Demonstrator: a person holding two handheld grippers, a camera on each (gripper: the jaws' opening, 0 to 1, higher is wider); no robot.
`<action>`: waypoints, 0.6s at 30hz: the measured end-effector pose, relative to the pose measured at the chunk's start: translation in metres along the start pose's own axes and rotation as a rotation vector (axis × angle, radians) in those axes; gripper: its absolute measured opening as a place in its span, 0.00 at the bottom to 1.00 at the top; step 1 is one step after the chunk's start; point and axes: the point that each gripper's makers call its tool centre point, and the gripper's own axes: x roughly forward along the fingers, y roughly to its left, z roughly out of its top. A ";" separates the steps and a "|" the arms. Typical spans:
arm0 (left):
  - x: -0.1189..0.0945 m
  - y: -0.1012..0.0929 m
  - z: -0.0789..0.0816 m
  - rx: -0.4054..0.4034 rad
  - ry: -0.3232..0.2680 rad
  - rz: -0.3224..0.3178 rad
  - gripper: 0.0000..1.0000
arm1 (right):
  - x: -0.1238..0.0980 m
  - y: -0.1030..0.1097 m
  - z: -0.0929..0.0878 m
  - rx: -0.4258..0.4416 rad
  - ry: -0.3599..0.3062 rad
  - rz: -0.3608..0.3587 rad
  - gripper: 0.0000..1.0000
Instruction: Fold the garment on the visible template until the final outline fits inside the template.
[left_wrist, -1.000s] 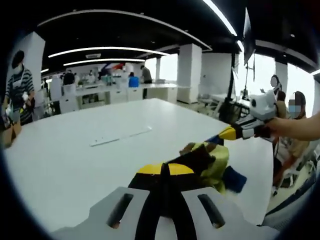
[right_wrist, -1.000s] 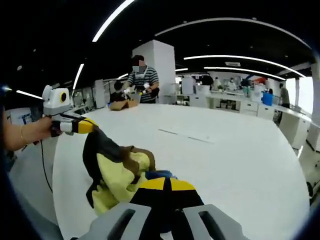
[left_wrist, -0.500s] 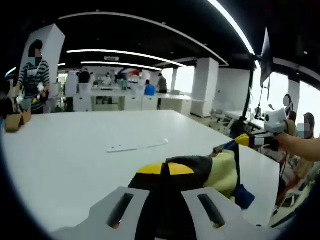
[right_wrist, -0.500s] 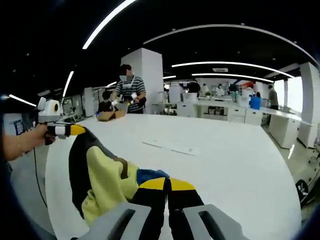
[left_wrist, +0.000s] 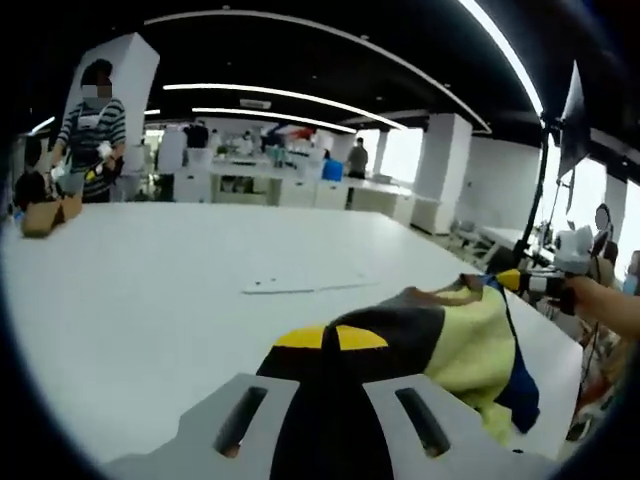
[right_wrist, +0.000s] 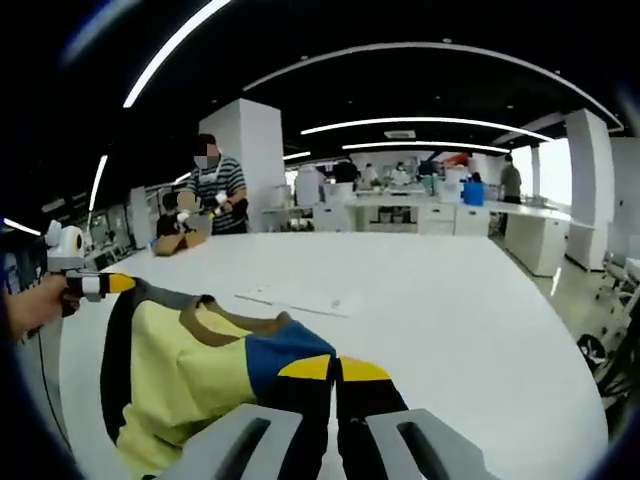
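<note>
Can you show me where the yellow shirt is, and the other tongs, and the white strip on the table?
yellow shirt (right_wrist: 190, 375): right gripper view, yellow front panel.
left tongs (right_wrist: 118, 284): right gripper view, yellow tip pinching the shirt.
white strip (left_wrist: 305, 286): left gripper view, its middle.

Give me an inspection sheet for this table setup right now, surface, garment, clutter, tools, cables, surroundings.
Surface: white table, large and bare around the work.
Job's things: garment, yellow, black, brown and blue, stretched between the two tools, lifted off the table for most of its length; template, a flat pale strip lying on the table beyond the garment.
Clutter: nothing seen near the garment.
Grippers: left tool shut on the garment; right tool shut on the garment's other end.
Cables: nothing seen on the table.
Surroundings: person in striped shirt working at the far edge; white columns, benches and ceiling strip lights behind.
</note>
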 end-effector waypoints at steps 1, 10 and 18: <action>0.004 0.002 -0.002 -0.009 0.005 0.000 0.00 | 0.005 -0.001 0.000 0.000 -0.001 -0.006 0.00; 0.037 0.030 -0.026 0.013 0.076 0.095 0.00 | 0.060 -0.013 -0.012 -0.024 0.049 -0.066 0.00; 0.059 0.048 -0.042 0.084 0.121 0.150 0.00 | 0.100 -0.023 -0.024 -0.020 0.087 -0.105 0.00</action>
